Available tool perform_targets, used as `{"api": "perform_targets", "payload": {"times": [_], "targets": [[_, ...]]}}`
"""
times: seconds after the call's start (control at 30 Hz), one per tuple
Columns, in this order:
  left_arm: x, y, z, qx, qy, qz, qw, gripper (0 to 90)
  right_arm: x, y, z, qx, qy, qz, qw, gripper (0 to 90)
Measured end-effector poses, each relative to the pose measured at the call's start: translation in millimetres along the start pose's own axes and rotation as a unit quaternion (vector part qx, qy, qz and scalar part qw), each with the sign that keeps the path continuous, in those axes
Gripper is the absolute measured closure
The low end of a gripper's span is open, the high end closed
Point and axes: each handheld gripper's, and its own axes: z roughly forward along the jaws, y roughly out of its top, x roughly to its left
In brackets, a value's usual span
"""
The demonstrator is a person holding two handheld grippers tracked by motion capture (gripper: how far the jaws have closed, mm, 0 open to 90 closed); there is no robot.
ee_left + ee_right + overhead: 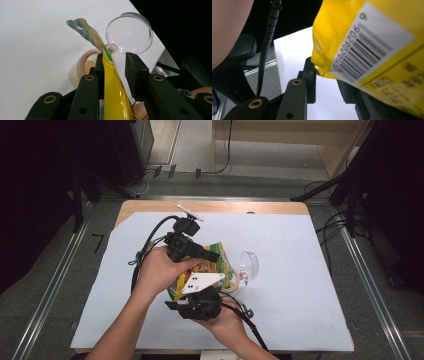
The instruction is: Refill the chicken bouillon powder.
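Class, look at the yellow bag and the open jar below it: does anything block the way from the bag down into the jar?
Nothing visible does. The jar stands open, its clear lid tipped back behind the mouth, and the yellow bag hangs just above and beside it.

Our left gripper sits toward the table's middle, our left hand wrapped over its body, jaws standing partly apart. Our right gripper lies just nearer the table's near edge, cradled from below by our right hand, jaws likewise partly apart.
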Motion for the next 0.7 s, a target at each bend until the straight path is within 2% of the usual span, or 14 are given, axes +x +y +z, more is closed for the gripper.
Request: {"api": "perform_targets", "payload": {"times": [0.27,0.7], "targets": [[1.4,0.0,0.9,0.002,-0.002,-0.005,1.0000,73.2,0.7,-0.2,0.1,0.001,0.000,0.005,1.0000,71.7],[0.2,-0.1,1.3,0.003,-0.001,-0.001,1.0000,73.2,2.0,-0.7,0.0,0.002,-0.002,0.009,1.0000,72.6]]}}
